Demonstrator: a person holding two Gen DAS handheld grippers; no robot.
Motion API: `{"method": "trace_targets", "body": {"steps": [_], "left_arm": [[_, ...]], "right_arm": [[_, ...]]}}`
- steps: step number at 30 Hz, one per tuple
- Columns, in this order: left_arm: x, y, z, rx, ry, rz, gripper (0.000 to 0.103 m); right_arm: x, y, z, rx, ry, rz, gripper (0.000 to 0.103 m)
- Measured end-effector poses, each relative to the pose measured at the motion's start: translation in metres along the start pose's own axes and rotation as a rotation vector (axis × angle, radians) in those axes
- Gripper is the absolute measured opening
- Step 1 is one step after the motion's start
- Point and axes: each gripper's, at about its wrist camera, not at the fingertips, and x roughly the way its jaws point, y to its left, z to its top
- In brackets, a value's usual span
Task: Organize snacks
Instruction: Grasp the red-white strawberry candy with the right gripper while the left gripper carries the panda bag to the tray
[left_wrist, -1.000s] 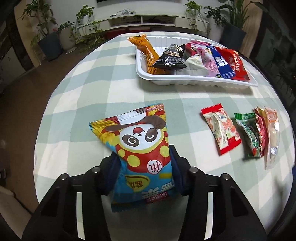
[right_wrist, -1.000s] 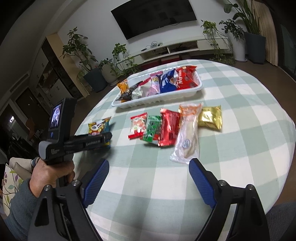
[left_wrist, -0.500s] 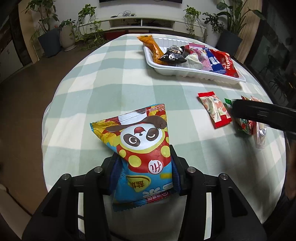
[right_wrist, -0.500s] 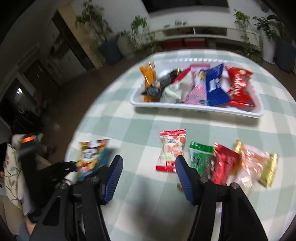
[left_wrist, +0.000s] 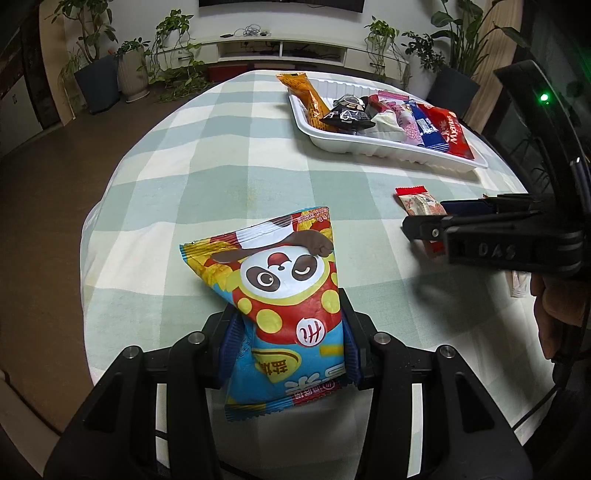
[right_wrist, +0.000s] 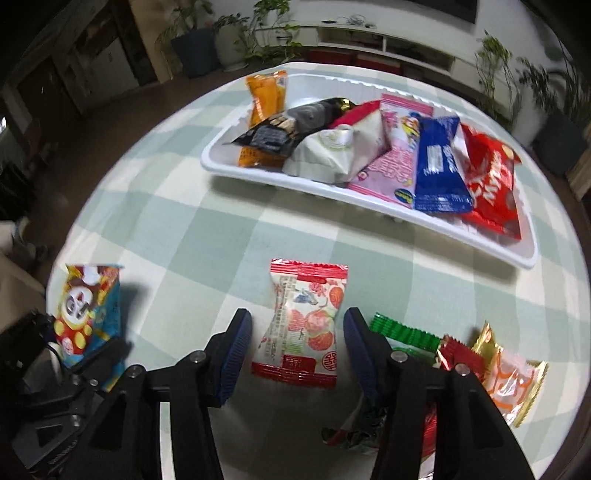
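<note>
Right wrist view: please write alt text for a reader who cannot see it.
The right gripper hangs over a checked tablecloth with its jaws, which have just been closing, straddling a red-and-white candy packet but not yet touching it. Beyond lies a white tray full of snacks; at left the left gripper holds a panda snack bag.

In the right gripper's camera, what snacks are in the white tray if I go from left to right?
Orange packet → black packet → white pouch → pink packet → blue packet → red packet, all in the white tray.
</note>
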Motion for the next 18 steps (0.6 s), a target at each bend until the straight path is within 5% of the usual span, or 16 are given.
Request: {"method": "trace_targets", "body": {"steps": [9, 18], "left_arm": [[0.001, -0.004, 0.0, 0.013, -0.002, 0.011, 0.043], [-0.01, -0.009, 0.013, 0.013, -0.026, -0.039, 0.042]], "right_arm": [[-0.001, 0.009, -0.003, -0.04, 0.0, 0.009, 0.034], [-0.033, -0.02, -0.021, 0.143, -0.074, 0.204, 0.032]]}}
